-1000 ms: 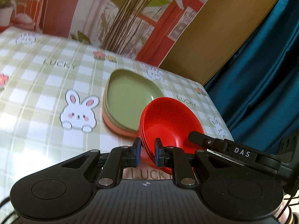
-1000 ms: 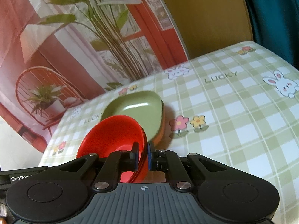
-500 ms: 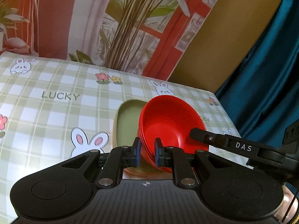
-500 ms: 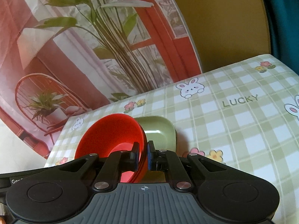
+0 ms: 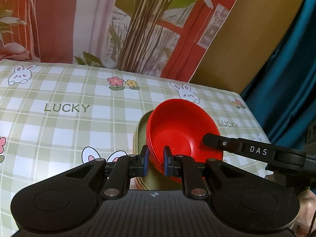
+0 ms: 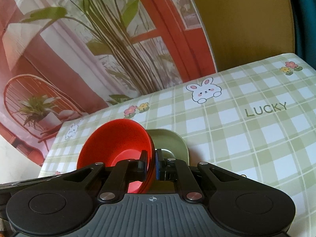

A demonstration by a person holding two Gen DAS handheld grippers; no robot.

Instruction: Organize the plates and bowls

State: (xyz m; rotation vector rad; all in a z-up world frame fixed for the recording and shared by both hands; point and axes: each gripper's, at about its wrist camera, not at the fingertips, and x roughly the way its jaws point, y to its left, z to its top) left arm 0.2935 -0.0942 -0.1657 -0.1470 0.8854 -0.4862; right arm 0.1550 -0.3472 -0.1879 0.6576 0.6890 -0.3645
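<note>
Left wrist view: shows left gripper [image 5: 156, 163] clamped on the near rim of the red bowls [image 5: 183, 136], a nested stack of several with edges layered at the pinch. Bowl stack held tilted on edge, mouth turned toward 3 o'clock, occupying the frame centre just above the fingers. Right gripper [image 5: 209, 138] reaching in from 3 o'clock, its finger lying inside the top bowl. Nothing inside the bowls apart from that finger. Green plate [image 5: 141, 136] peeking out behind the stack at 9 o'clock of it, resting on the checked tablecloth [image 5: 65, 108]; whether more plates lie under it cannot be told. Judged about midway: bowls already nested and lifted as one, plates already gathered in one spot, bowls not yet set down.

Right wrist view: shows right gripper [image 6: 151, 164] clenched on the opposite rim of the red bowls [image 6: 116, 144], one pad inside, one outside. Stack filling the frame from centre toward 9 o'clock, mouth facing 9 o'clock, empty inside. Green plate [image 6: 171, 140] directly behind the stack toward 1 o'clock, flat on the tablecloth [image 6: 246, 122], nothing seen on its visible part. Rest of the cloth toward 3 o'clock bare of dishes. Left to do, by judgement: level the stack, lower it onto or beside the plate, release both grips.
</note>
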